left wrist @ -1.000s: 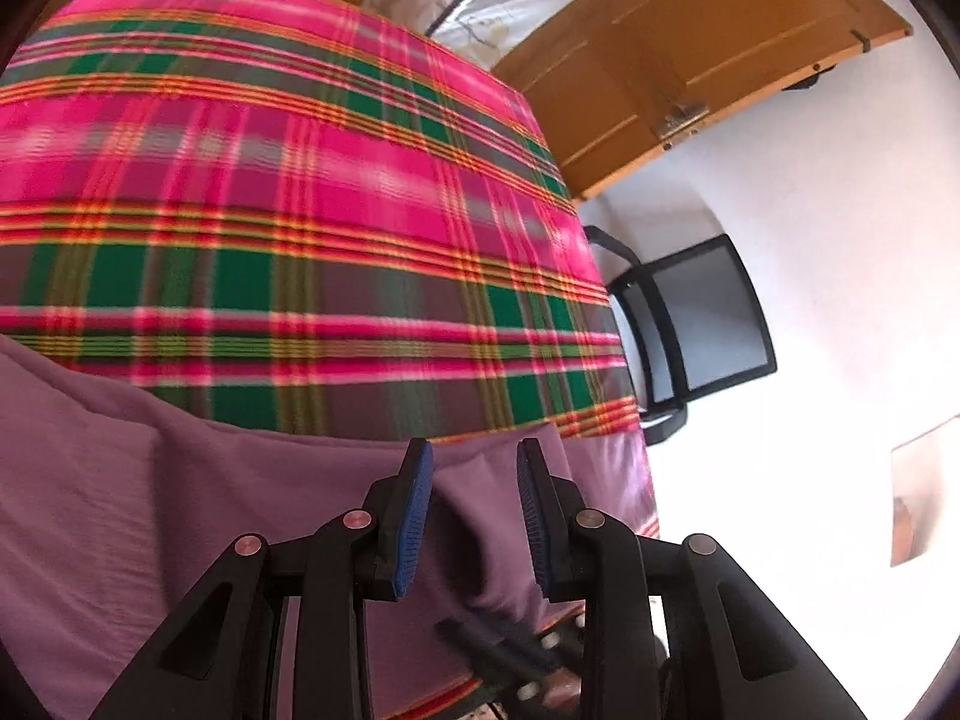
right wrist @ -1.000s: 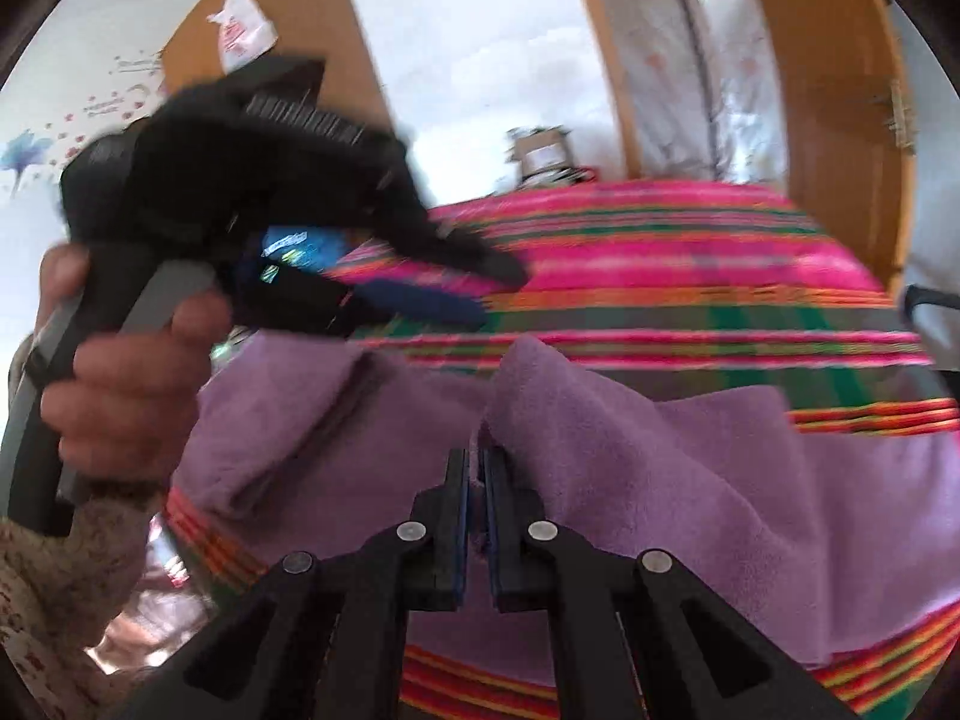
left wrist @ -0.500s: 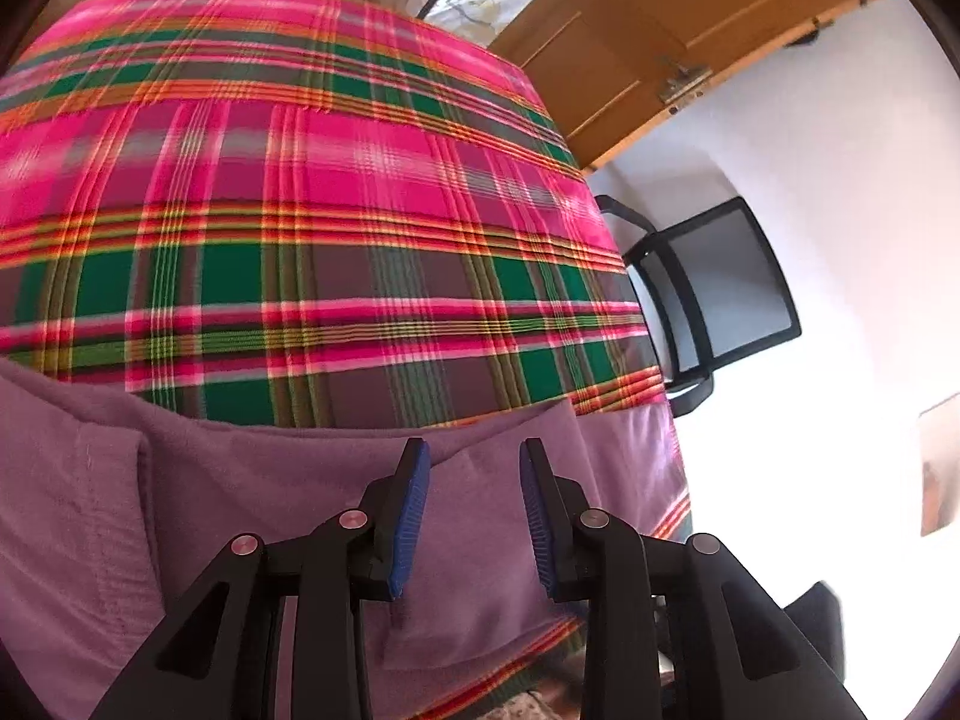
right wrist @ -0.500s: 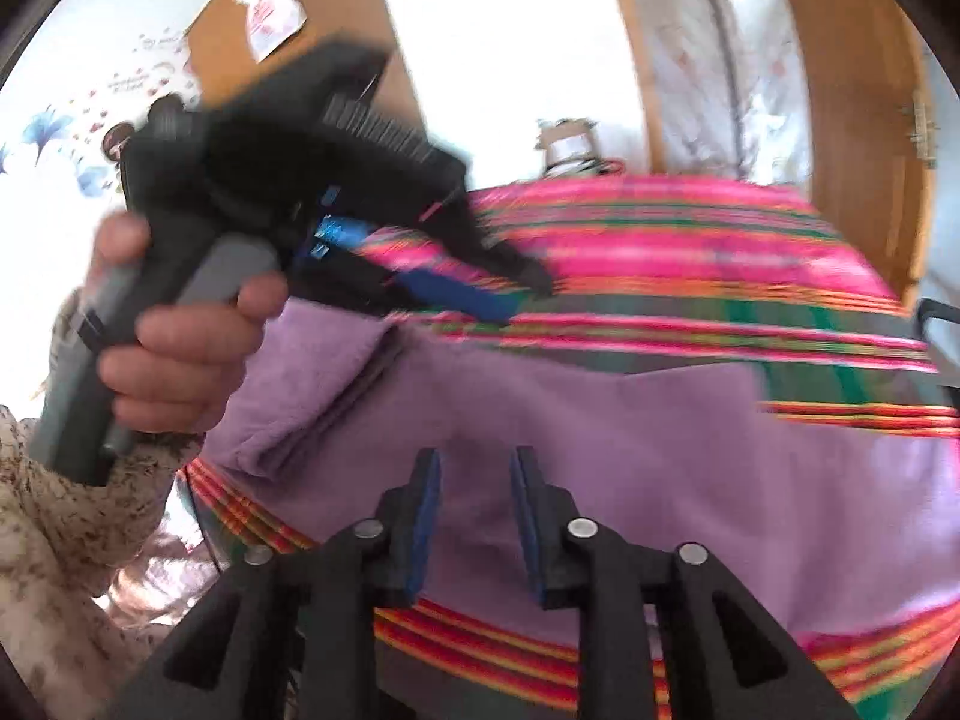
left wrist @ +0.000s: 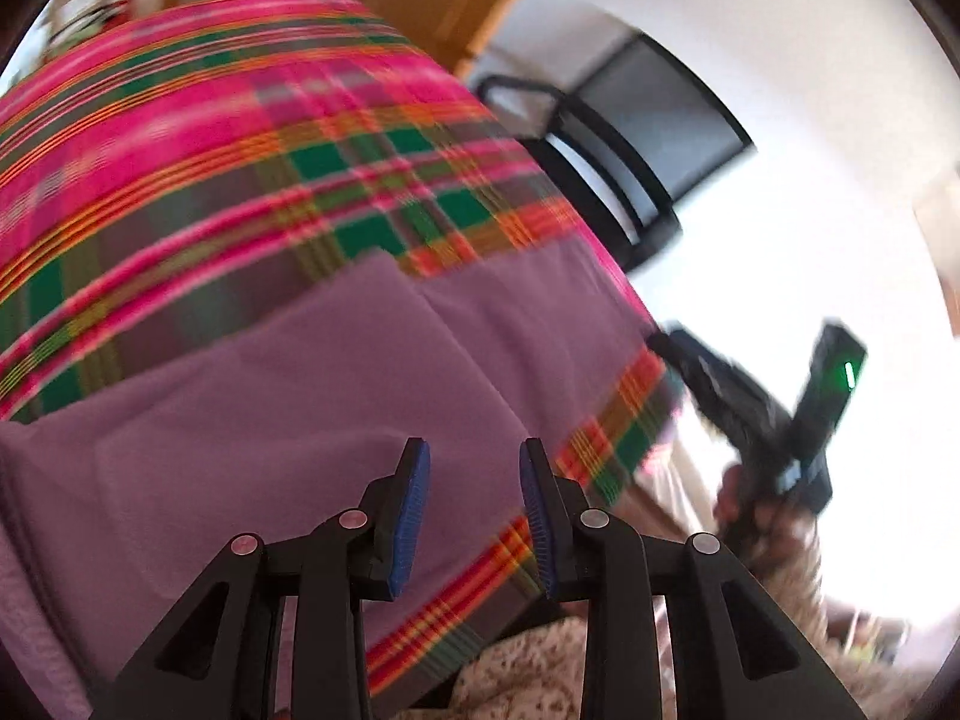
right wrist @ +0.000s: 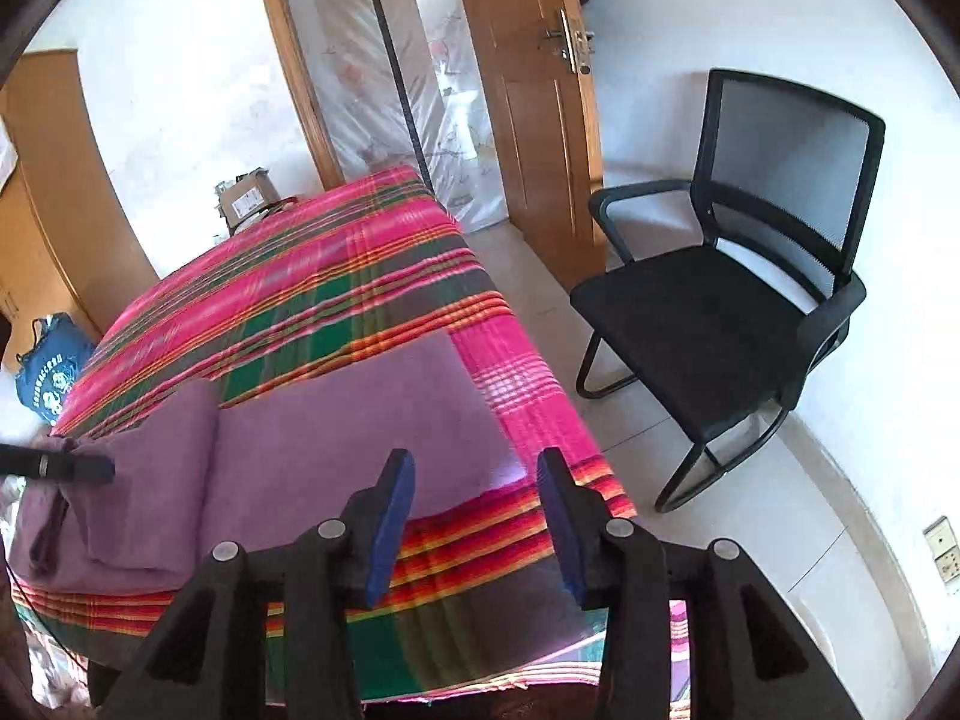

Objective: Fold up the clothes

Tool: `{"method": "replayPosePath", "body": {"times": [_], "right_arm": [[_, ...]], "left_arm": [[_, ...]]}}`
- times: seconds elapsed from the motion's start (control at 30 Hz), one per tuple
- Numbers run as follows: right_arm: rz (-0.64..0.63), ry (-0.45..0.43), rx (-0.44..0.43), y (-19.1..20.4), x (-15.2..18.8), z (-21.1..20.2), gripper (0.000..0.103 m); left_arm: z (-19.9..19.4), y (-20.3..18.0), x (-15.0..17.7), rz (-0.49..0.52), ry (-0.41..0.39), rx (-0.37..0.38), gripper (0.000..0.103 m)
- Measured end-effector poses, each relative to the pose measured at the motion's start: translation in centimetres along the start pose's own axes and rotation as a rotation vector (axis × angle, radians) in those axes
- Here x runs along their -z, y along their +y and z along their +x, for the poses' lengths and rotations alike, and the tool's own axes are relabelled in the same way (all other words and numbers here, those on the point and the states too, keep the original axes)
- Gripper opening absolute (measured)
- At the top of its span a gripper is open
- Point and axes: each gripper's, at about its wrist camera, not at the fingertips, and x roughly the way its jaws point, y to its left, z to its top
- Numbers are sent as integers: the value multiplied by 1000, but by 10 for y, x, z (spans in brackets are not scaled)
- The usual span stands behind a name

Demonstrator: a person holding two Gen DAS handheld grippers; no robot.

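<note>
Black mesh chair (right wrist: 738, 276), wooden door (right wrist: 528, 90), blue bag (right wrist: 51, 369), cardboard box (right wrist: 246, 199)

1. This is a room in a home.
2. A bright checked blanket (right wrist: 336, 294) covers a counter.
3. A wooden door (right wrist: 516, 78) stands open.
4. A black chair (right wrist: 738, 282) sits on the tiled floor (right wrist: 750, 540).

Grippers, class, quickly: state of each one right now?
Left gripper: open, holding nothing, above the purple garment.
Right gripper: jaws opening, nothing between them.
</note>
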Motion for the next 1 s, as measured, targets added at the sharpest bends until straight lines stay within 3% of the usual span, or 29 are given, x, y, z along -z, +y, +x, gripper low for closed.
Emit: {"method": "replayPosePath", "body": {"times": [0.1, 0.4, 0.47, 0.53, 0.63, 0.83, 1.0], "right_arm": [[2, 4, -26, -2, -1, 7, 43], [19, 23, -125, -6, 7, 10, 43], [12, 23, -128, -5, 8, 9, 37], [16, 32, -168, -5, 9, 8, 16], [17, 30, -200, -4, 8, 4, 2], [47, -63, -256, -3, -21, -20, 1], [26, -112, -272, 3, -47, -30, 1]], "left_arm": [[5, -7, 10, 51, 25, 5, 32], [11, -19, 41, 190, 35, -145, 32], [12, -26, 47, 234, 28, -173, 32], [15, -31, 51, 251, 29, -187, 32], [21, -35, 52, 262, 36, -219, 32], [26, -38, 54, 284, 2, -323, 32], [28, -39, 55, 285, -3, -340, 32]]}}
